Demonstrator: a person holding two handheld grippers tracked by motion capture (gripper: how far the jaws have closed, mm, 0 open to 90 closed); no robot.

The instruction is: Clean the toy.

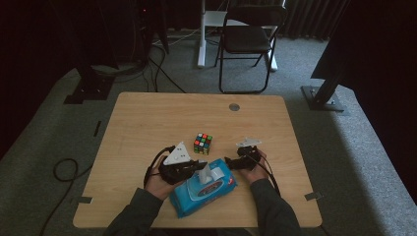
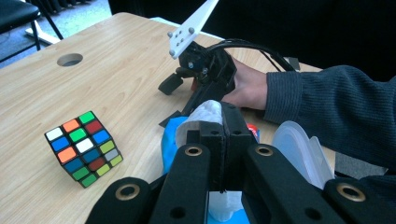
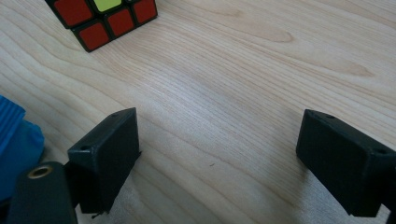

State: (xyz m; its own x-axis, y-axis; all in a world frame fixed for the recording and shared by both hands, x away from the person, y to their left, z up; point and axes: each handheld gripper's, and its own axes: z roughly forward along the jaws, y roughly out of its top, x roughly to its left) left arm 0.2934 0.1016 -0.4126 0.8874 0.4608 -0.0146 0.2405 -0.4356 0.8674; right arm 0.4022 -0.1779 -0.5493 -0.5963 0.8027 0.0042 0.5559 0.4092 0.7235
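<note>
A blue wet-wipe pack (image 1: 204, 189) lies at the table's near edge, its translucent lid (image 2: 299, 149) flipped open. My left gripper (image 1: 199, 170) is over the pack's opening, shut on a white wipe (image 2: 205, 116) that stands up out of the pack (image 2: 169, 140). In the left gripper view the two jaws of the left gripper (image 2: 223, 128) press together on the wipe. My right gripper (image 1: 231, 162) rests just right of the pack, low over the wood, with its jaws wide apart and nothing between them (image 3: 219, 158). A scrambled Rubik's cube (image 1: 202, 143) sits just beyond both grippers.
The wooden table (image 1: 147, 123) has a round cable hole (image 1: 234, 106) near its far edge. A black folding chair (image 1: 248, 39) stands on the carpet behind the table. The cube (image 3: 107, 18) lies ahead-left of the right jaws, and the pack's blue edge (image 3: 14, 140) is to their left.
</note>
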